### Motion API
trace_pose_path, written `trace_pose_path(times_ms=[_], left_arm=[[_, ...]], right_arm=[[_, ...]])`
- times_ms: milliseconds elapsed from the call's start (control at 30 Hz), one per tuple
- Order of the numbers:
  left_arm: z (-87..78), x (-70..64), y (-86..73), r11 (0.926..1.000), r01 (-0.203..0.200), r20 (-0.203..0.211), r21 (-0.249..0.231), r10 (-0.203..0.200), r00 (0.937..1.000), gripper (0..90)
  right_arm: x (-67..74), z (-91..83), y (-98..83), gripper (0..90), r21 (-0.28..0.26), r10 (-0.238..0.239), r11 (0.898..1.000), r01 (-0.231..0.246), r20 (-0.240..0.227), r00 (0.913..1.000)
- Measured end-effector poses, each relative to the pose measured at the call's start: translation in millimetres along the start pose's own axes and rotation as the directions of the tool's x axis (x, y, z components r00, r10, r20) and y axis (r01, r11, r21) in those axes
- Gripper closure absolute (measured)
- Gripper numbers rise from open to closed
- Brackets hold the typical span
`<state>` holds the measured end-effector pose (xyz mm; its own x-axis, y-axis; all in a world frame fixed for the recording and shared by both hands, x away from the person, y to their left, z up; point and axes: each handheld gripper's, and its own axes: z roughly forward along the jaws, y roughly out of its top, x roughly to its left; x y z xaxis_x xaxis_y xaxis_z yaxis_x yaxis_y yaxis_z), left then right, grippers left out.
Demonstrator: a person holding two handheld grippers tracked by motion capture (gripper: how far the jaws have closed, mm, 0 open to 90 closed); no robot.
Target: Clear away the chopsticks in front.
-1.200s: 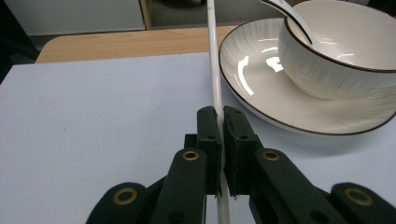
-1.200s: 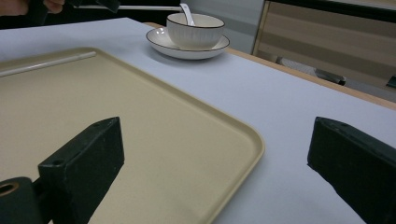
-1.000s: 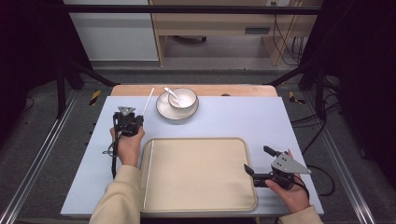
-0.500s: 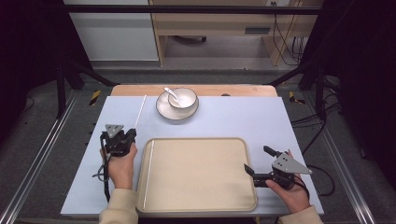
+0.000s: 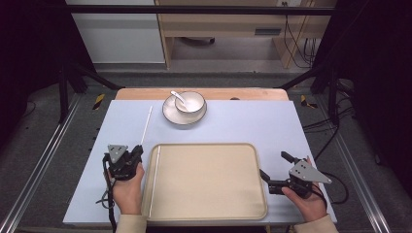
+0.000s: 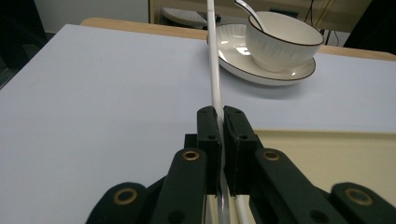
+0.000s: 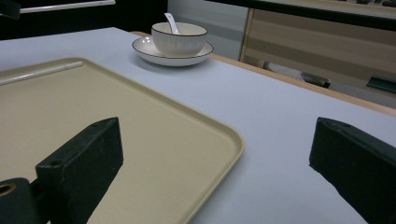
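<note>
Two thin white chopsticks matter here, and the left gripper [image 5: 135, 154] has its jaws pinched tight on one chopstick [image 6: 214, 70], which runs out past the tips toward the bowl and saucer. In the left gripper view that stick sits squeezed between the two black pads and points straight ahead, with the saucer [image 6: 243, 63] and the bowl [image 6: 284, 39] just to the right of its far end. A spoon [image 6: 248, 11] leans inside the bowl. From above, the held stick [image 5: 146, 125] reaches forward from the jaws over the pale blue table [image 5: 243, 121], and its back end is hidden in the gripper. Just to the right of these jaws lies the tan tray [image 5: 209, 213], and the second chopstick [image 5: 153, 179] rests inside it along its left wall. The right gripper [image 5: 273, 170] stands wide open with nothing between its jaws, at the right edge of the tray. In the right gripper view the tray's corner [image 7: 233, 140] sits between the two open jaws, the stick in the tray [image 7: 37, 73] lies far off to the left, and the bowl [image 7: 180, 38] on its saucer stands well beyond them on the table.
</note>
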<state>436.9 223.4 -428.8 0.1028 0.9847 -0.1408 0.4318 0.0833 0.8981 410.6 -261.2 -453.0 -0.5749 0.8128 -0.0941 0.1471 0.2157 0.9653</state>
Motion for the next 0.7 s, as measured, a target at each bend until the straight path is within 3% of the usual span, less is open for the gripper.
trace_pose_path(times_ms=[233,367,533,700], left_arm=[[-12.3,-13.5,-13.4,1.0,0.009,-0.014,0.002,-0.009,0.9999,85.3],[-27.3,-18.7,-21.6,0.9996,0.027,-0.008,-0.011,-0.027,0.9996,85.3],[-46.1,-31.4,-30.0,0.9999,-0.011,-0.001,-0.005,0.011,0.9999,85.3],[-52.7,-40.3,-38.9,0.9999,-0.017,-0.002,-0.001,0.017,0.9998,85.3]], right_arm=[[7.6,5.1,2.1,3.3,0.009,-0.037,0.999,0.037,-0.032,0.9988],[7.9,3.8,2.4,3.3,0.009,-0.032,0.999,0.032,-0.022,0.9992],[6.8,4.4,2.0,3.4,0.016,-0.018,1.0,0.018,-0.007,0.9998],[7.4,6.7,1.3,3.4,0.026,-0.026,0.999,0.026,-0.013,0.9996]])
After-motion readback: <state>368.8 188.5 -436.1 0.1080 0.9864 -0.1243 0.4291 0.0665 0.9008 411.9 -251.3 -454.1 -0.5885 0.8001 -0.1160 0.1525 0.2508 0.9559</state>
